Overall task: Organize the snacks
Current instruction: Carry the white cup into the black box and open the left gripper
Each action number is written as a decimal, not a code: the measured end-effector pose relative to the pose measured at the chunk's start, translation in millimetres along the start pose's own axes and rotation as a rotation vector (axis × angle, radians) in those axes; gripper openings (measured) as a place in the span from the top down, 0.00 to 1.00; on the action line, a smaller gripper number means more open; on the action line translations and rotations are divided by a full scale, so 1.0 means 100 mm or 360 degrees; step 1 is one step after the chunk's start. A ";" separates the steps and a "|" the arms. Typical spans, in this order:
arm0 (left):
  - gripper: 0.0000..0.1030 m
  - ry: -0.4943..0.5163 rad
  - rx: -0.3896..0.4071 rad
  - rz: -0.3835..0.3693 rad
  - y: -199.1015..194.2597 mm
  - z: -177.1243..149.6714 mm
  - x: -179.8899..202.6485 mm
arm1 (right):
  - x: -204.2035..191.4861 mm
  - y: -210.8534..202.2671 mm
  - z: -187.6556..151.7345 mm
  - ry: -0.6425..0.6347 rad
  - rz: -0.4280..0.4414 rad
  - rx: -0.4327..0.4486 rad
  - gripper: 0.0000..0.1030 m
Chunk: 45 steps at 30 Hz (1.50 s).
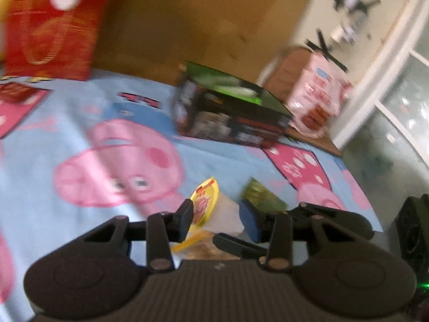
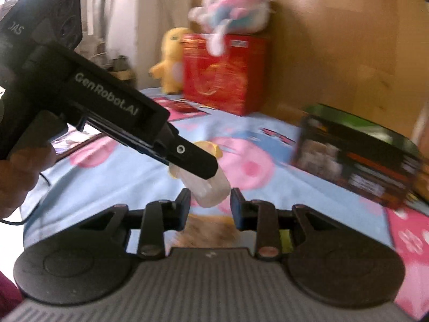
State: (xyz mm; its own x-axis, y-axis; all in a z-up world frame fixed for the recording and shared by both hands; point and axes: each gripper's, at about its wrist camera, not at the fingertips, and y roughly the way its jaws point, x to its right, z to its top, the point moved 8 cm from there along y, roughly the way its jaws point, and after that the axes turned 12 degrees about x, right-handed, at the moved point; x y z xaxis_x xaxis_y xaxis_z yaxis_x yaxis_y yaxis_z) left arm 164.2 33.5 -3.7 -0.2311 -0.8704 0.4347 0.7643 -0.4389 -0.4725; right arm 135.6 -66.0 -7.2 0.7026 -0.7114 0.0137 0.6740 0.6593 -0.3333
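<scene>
Two grippers meet low in both frames: the left gripper (image 1: pixel 215 218) pinches a yellow-topped snack bag (image 1: pixel 206 204), the right gripper (image 2: pixel 210 202) stands spread around its clear end, so close squarely before carrying toward the black box (image 1: pixel 230 110).

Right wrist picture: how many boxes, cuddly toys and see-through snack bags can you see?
Boxes: 2, the red box and the black box.
Cuddly toys: 2, the yellow toy and the pink-and-blue toy.
See-through snack bags: 1, the snack bag.
Total: 5.
</scene>
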 end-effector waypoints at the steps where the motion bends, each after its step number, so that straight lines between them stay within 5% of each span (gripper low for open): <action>1: 0.62 0.0020 -0.0031 -0.0027 0.10 -0.02 0.09 | 0.09 -0.05 -0.03 0.0029 -0.0040 -0.0017 0.66; 11: 0.62 0.0174 -0.0169 -0.0124 0.52 -0.21 0.60 | 0.56 -0.36 -0.32 0.0163 -0.0222 -0.0084 0.66; 21: 0.61 0.0368 0.0112 0.0010 0.71 0.79 0.65 | 0.95 0.08 0.37 0.0098 -0.0288 0.0192 0.70; 29: 0.61 0.0270 0.0116 0.0139 1.39 1.29 0.25 | 1.41 0.85 0.72 0.0166 -0.0388 0.0194 0.76; 34: 0.59 0.0208 0.0086 0.0153 1.57 1.28 0.10 | 1.56 1.01 0.66 0.0194 -0.0441 0.0145 0.74; 39: 0.59 0.0201 0.0141 0.0078 1.26 1.25 0.21 | 1.58 0.62 0.63 0.0232 -0.0448 0.0222 0.74; 45: 0.58 0.0093 -0.0051 -0.0040 0.89 0.62 0.30 | 1.67 0.02 0.27 0.0488 -0.0325 0.0120 0.71</action>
State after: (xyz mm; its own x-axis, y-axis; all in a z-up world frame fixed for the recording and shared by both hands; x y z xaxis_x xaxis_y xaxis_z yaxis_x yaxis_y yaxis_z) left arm 262.3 -17.4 14.7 -0.2856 -0.8700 0.4018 0.7385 -0.4670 -0.4863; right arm 260.4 -177.0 19.7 0.4589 -0.8624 -0.2139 0.8160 0.5043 -0.2826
